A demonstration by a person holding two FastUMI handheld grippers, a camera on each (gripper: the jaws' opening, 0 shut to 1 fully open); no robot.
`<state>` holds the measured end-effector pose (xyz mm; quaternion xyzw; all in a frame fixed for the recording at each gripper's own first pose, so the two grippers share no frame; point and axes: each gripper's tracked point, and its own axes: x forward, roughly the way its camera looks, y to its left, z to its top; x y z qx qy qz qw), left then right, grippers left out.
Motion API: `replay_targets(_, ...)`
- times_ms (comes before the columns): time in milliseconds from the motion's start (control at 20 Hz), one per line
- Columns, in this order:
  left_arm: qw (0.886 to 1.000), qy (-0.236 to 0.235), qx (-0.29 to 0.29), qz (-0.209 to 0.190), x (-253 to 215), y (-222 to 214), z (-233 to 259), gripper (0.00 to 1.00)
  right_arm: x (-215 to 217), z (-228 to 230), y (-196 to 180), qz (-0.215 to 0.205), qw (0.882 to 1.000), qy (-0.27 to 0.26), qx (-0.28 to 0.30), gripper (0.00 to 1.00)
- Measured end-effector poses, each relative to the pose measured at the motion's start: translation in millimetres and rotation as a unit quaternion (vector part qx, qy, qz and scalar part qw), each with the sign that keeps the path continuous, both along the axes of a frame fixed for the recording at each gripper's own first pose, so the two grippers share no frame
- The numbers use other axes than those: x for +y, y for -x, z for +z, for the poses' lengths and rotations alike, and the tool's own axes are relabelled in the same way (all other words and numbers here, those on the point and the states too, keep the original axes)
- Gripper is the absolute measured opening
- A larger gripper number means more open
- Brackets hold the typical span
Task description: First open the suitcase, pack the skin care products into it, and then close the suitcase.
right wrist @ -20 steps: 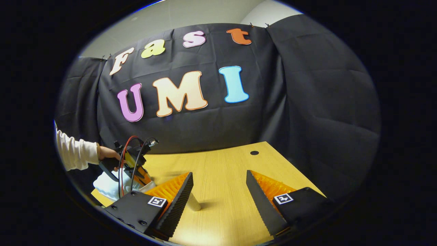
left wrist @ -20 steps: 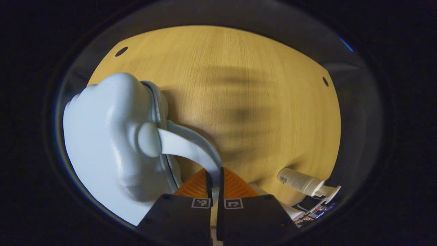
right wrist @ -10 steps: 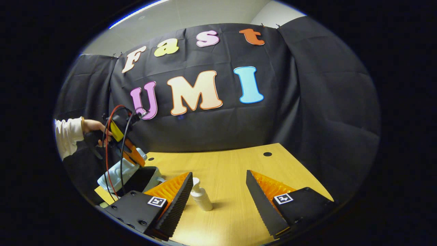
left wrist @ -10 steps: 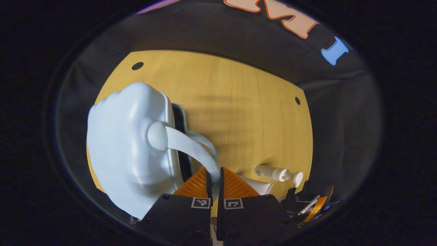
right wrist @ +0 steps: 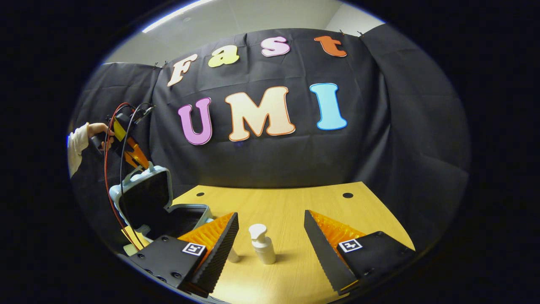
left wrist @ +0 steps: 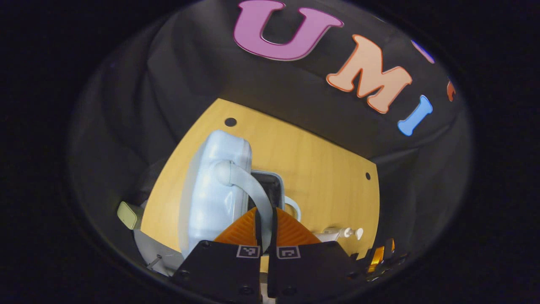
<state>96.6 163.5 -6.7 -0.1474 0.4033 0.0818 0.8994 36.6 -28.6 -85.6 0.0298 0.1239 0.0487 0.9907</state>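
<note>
1. This is a recording booth, not a home: black cloth [right wrist: 379, 126] hangs as a wall ahead of the right gripper [right wrist: 270, 240].
2. A light wooden table [right wrist: 287, 207] with round holes stands under it.
3. Plain pale ceiling [right wrist: 253, 17] above.

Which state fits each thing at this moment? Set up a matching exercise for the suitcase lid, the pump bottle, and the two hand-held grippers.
Things:
1. suitcase lid
2. pump bottle
3. left hand-held gripper
4. right hand-held gripper

States:
A. open, fingers wide apart
B. standing upright on the table
C. raised, dark lining showing
D. shut on the lid handle

Pairs: 1-C, 2-B, 3-D, 4-A
</note>
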Motion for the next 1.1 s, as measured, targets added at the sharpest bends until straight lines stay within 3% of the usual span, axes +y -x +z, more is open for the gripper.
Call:
replay_targets(200,0.998,-0.037,-0.006,0.046,72,29,12,0.00,17,2,-3,0.012,1.000,0.006,-0.003,0.98)
replay_targets(450,0.996,-0.047,-0.027,0.073,136,47,7,0.00,35,-1,-6,0.016,1.000,0.004,0.004,0.98)
replay_targets(900,0.992,-0.058,-0.029,0.106,243,77,-41,0.00,57,1,-9,0.005,1.000,0.019,0.005,0.98)
replay_targets(1100,0.990,-0.060,0.001,0.130,281,99,-83,0.00,68,-3,-6,0.007,1.000,0.014,0.014,0.98)
